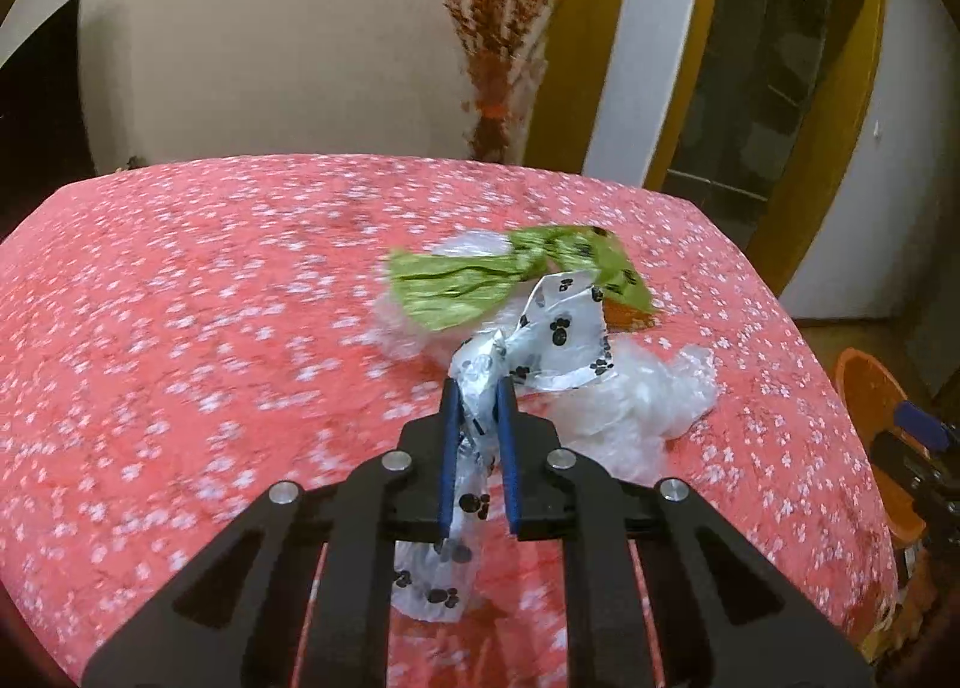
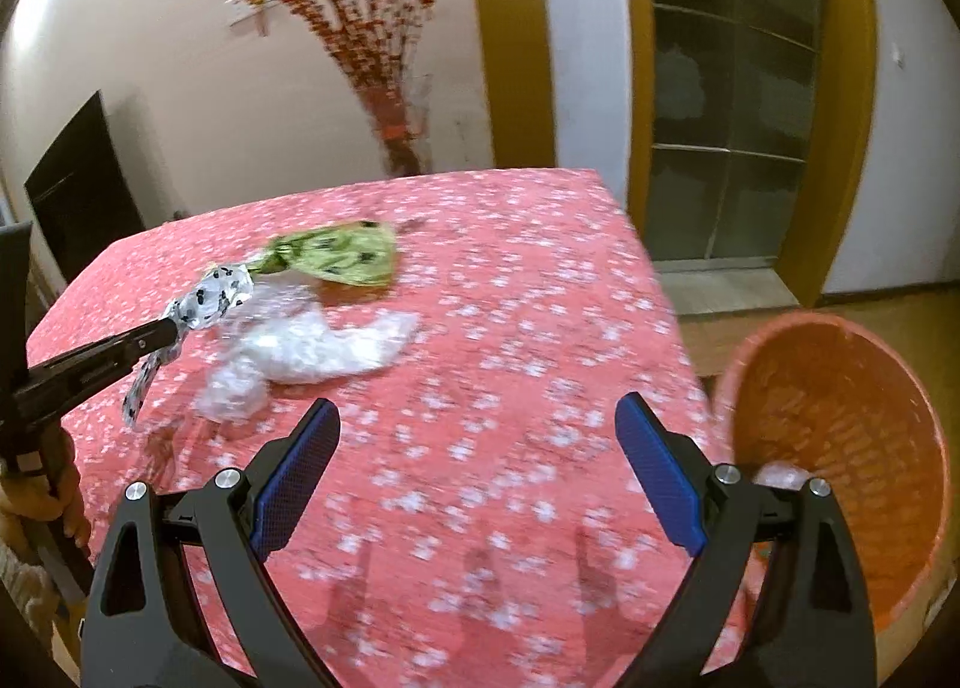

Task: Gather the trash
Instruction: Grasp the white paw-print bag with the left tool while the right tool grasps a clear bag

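Two bags (image 1: 504,280) clamped by left hand-held gripper (image 1: 478,394); clear plastic (image 2: 318,349) remains mid-tabletop (image 2: 510,328); right hand-held gripper (image 2: 477,430) apart; basket (image 2: 840,418) nearly empty.

No text, brand or number can be read; the white crumpled plastic bag (image 1: 561,331) carries only black paw prints, not letters.

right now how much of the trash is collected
Done: one clear wad lies in the orange bin. In hand: left tongs shut on the paw-print bag. Left: green bag and clear plastic on the table; right tongs open, empty.
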`<state>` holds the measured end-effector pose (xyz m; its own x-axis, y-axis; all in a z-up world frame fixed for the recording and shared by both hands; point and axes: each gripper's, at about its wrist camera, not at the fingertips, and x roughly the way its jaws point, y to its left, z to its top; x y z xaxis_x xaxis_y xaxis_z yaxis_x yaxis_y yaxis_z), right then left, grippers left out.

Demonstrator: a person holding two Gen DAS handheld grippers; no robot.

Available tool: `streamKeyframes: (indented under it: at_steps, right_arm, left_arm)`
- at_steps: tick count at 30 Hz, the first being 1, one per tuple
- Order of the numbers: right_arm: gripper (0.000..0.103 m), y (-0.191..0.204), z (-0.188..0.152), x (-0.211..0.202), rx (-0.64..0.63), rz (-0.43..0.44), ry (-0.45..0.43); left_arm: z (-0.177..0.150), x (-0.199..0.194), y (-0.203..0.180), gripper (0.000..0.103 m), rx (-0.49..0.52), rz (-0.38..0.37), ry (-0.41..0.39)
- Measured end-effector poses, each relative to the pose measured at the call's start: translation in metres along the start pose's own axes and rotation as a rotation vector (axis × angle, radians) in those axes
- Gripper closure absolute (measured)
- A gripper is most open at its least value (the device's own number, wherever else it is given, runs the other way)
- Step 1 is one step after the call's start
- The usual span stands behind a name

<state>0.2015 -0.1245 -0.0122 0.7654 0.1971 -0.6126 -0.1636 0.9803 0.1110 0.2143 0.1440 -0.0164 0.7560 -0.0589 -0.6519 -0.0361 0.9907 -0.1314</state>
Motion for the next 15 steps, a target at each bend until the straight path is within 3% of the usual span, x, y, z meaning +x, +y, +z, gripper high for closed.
streamKeyframes:
  at_steps: [10, 15]
  right_arm:
    - [0.015, 0.079, 0.016, 0.04, -0.074, 0.145, 0.047]
    - [0.017, 0.107, 0.019, 0.07, -0.092, 0.162, 0.109]
  left_arm:
    - [-0.004, -0.032, 0.062, 0.089, -0.115, 0.071, -0.047]
    - [-0.003, -0.033, 0.078, 0.089, -0.14, 0.085, -0.052]
